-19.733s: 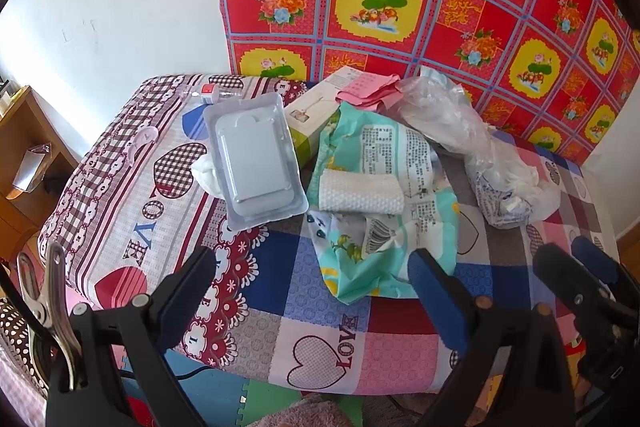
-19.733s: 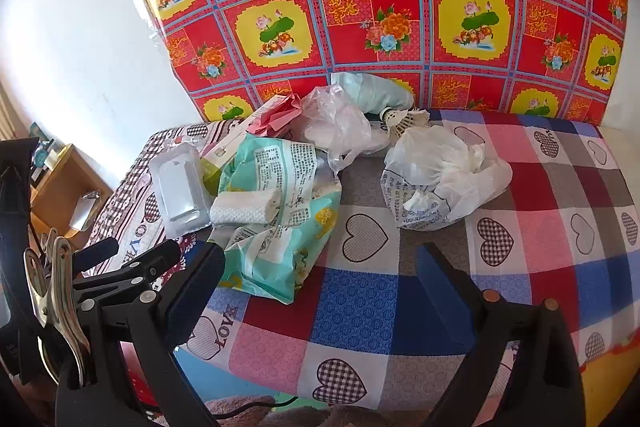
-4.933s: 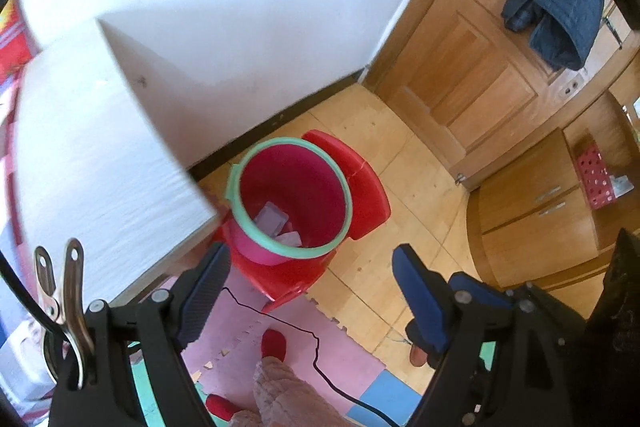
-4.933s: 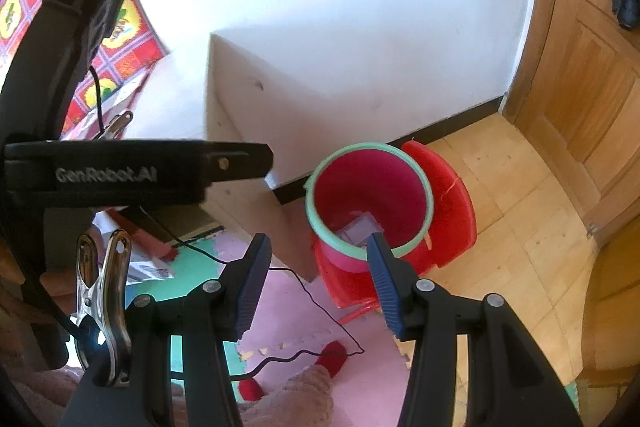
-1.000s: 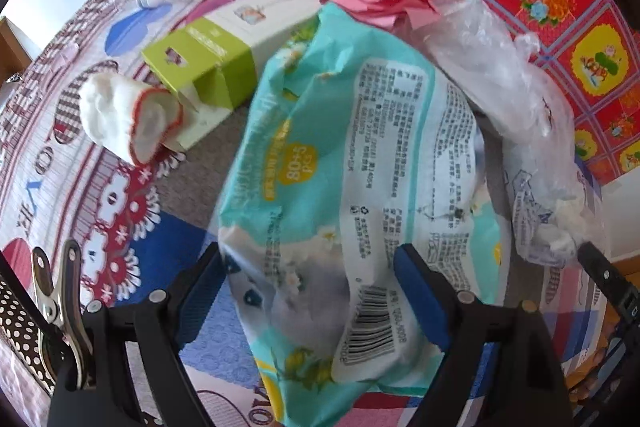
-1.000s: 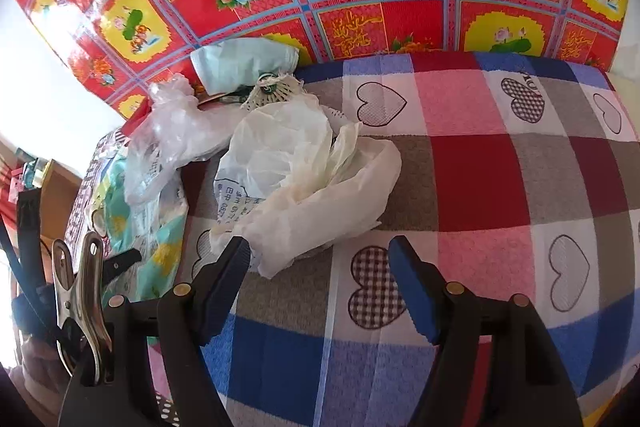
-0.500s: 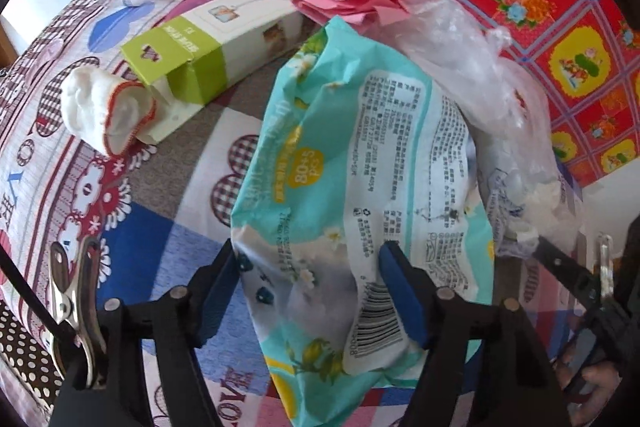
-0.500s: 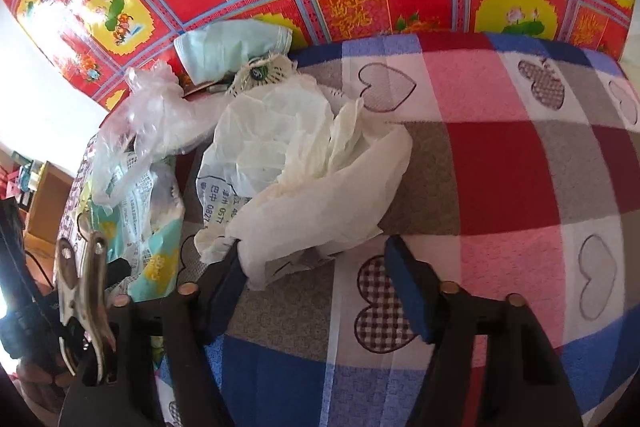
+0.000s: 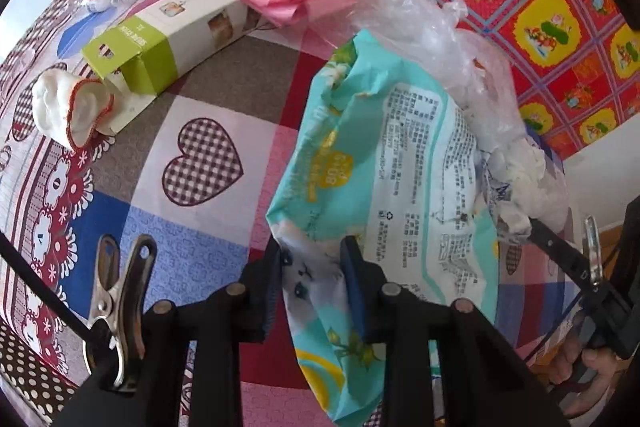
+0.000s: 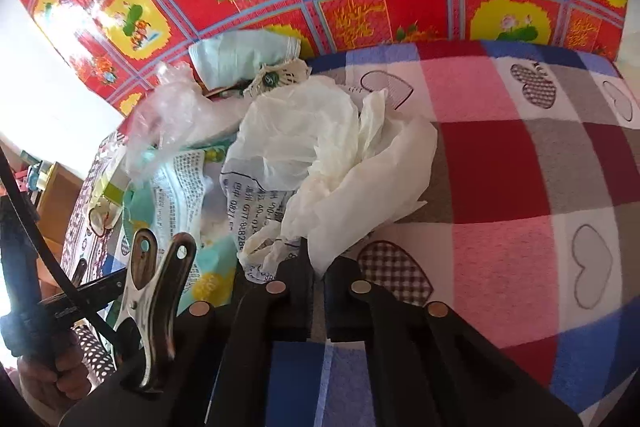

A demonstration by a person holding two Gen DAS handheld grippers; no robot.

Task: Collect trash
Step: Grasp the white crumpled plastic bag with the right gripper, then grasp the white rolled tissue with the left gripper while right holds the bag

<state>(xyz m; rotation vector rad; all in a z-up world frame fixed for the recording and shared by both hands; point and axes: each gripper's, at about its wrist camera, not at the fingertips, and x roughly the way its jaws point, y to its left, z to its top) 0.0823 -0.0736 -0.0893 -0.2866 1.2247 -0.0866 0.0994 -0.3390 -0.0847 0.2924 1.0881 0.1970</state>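
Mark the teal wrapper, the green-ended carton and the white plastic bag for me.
teal wrapper [image 9: 404, 163], left wrist view, printed back panel.
green-ended carton [image 9: 160, 41], left wrist view, top face near green end.
white plastic bag [image 10: 320, 135], right wrist view, crumpled upper part.

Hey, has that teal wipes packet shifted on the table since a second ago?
Yes. In the left wrist view the teal wipes packet has slid right, away from the green and white box, uncovering a checked heart.

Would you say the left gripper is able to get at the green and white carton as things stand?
Probably not right now. The left gripper is closing on the teal wipes packet, so it is occupied. The green and white carton lies uncovered at its near end, with only bare tablecloth in between.
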